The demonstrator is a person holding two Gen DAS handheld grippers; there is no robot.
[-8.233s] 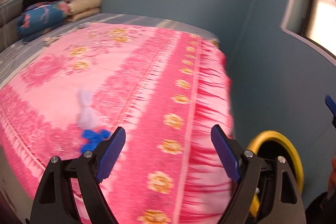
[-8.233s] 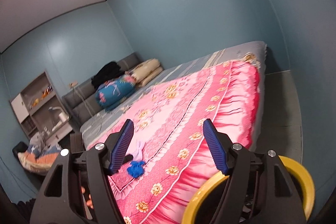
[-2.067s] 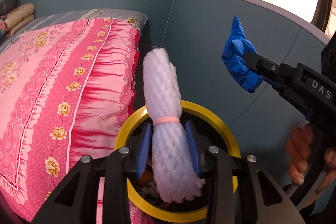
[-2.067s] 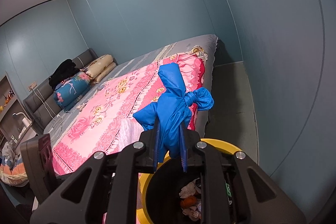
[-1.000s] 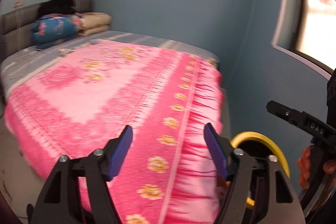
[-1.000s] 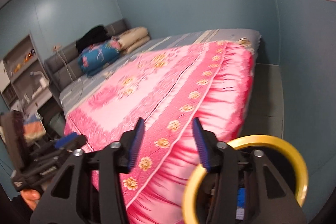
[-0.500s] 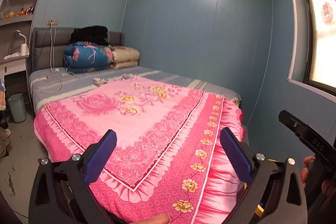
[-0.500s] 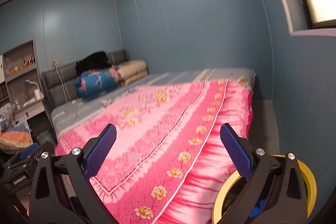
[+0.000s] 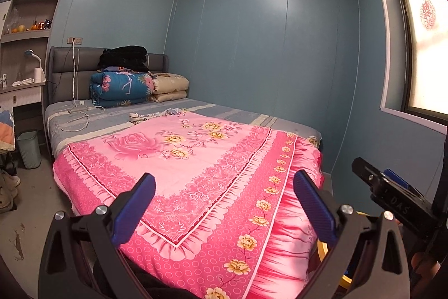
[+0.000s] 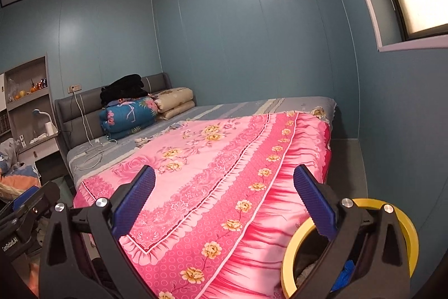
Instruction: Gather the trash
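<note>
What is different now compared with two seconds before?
Both claws let go. The left claw dropped the white foam roll, and the right claw dropped the blue bundle, now in the yellow-rimmed bin. Both stand open and empty, facing the bed. The pink bedspread stayed unchanged.

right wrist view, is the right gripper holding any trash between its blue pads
No, the right gripper stands wide open with only the pink floral bedspread showing behind the gap, and the yellow-rimmed trash bin sits below it.

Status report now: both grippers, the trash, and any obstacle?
Left gripper open, empty. Right gripper open, empty. Blue trash inside yellow-rimmed bin beside bed. No trash seen on pink bedspread; nothing in the way.
</note>
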